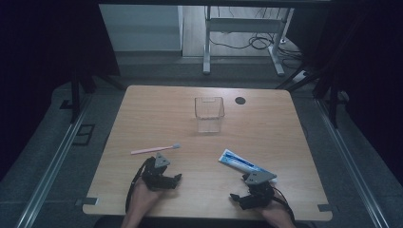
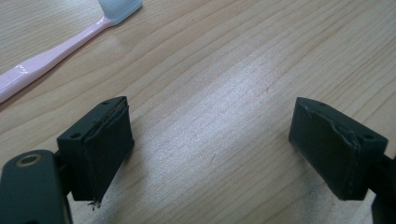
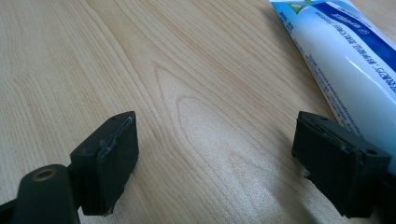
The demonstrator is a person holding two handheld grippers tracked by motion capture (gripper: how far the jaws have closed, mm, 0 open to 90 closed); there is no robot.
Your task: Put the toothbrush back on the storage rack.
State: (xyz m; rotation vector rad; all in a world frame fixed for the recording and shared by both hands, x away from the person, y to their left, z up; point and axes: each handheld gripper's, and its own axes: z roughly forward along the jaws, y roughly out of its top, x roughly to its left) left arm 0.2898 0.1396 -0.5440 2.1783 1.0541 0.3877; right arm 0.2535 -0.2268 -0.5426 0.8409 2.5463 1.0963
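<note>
1. Clearly at the start, before any grasp: left tool [image 1: 161, 175] and right tool [image 1: 254, 190] resting low near the front edge of the surface [image 1: 157, 107], both with jaws wide apart, holding nothing.
2. Pink toothbrush [image 1: 155, 149] lying flat just beyond the left tool; toothpaste tube [image 1: 240, 163] just beside the right tool.
3. Clear cup [image 1: 209, 114] upright, toward the far edge, middle.
4. Next, probably: move forward, centre the jaws over the brush handle and tube body, then close.

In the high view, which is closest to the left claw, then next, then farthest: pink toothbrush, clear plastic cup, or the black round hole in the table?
1. Pink plastic toothbrush, just beyond the left claw.
2. Clear square plastic cup, mid-table.
3. Black round hole, near the far edge.
</note>
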